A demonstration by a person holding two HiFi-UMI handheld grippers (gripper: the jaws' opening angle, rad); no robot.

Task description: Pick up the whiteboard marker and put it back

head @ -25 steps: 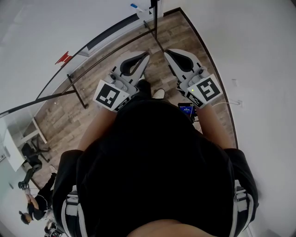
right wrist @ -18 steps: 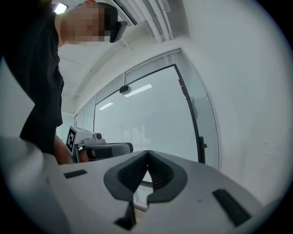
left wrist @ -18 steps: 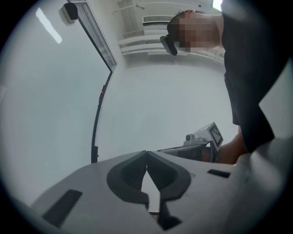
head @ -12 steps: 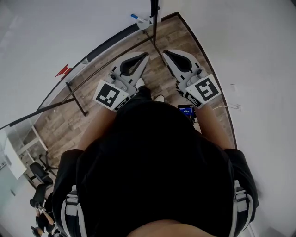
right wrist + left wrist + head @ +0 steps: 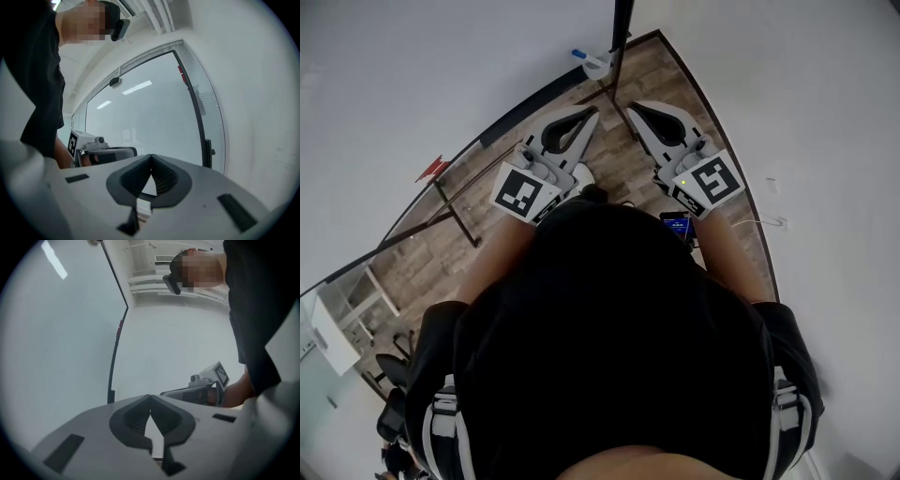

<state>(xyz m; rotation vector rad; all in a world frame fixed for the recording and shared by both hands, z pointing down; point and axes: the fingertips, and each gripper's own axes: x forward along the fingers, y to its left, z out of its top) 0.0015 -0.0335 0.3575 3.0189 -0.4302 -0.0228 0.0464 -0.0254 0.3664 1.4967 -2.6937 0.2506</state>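
Looking steeply down from the head view, a person [image 5: 619,347] in a dark top fills the lower half of the frame, holding both tools out over a wood floor [image 5: 487,225]. The left gripper [image 5: 592,112] sits just left of centre and the right gripper [image 5: 634,107] just right of it, both angled toward the top of the frame. In each gripper's own view the two dark jaws are pressed together at their tips with nothing between them; the right gripper view also shows a glass wall [image 5: 154,117] ahead. What appears to be the whiteboard marker [image 5: 580,54], a slim pale barrel with a blue end, lies at the upper middle of the head view. It rests across a small white holder [image 5: 600,67] beside a black post [image 5: 622,28], and sits apart from both tools. It is too small to make out any print or whether a cap is on. The step in hand seems to be the reach: whichever tool goes in should spread its jaws before arriving, come at the barrel across its length, and close near its middle so it does not swing or tip out of the holder
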